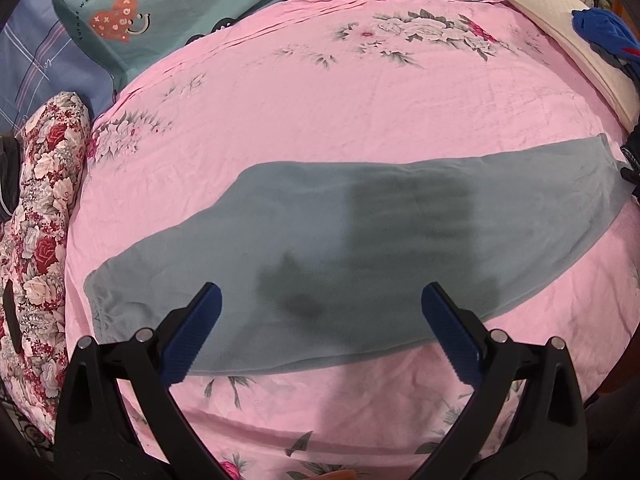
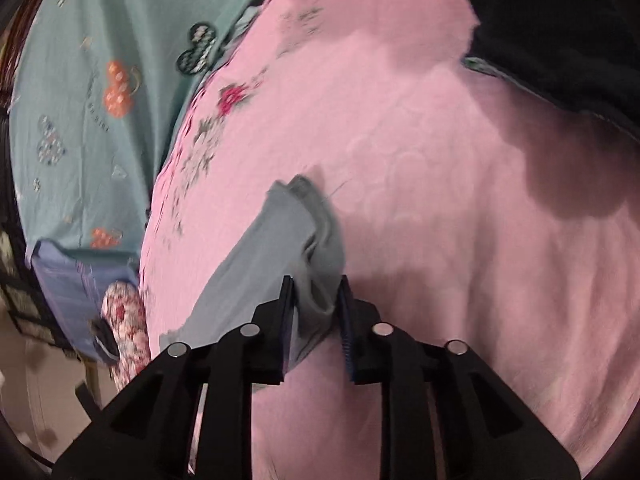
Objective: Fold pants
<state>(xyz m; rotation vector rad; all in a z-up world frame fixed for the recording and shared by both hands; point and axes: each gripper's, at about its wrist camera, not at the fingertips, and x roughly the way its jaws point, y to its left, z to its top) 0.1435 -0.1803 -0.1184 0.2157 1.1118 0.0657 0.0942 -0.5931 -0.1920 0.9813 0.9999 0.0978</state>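
Grey-blue pants (image 1: 360,248) lie flat in a long band across the pink floral bedsheet (image 1: 320,100). My left gripper (image 1: 320,300) is open and empty, hovering above the middle of the pants near their front edge. In the right wrist view, my right gripper (image 2: 316,292) is shut on one end of the pants (image 2: 280,240), with cloth bunched between the blue pads. The held end is lifted a little off the sheet (image 2: 440,200). The right gripper itself shows only as a dark edge at the far right of the left wrist view.
A red floral pillow (image 1: 40,220) lies at the left edge of the bed. A teal printed quilt (image 1: 160,8) is bunched at the back. A cream pillow (image 1: 580,40) with blue clothing (image 1: 604,32) on it sits at the back right.
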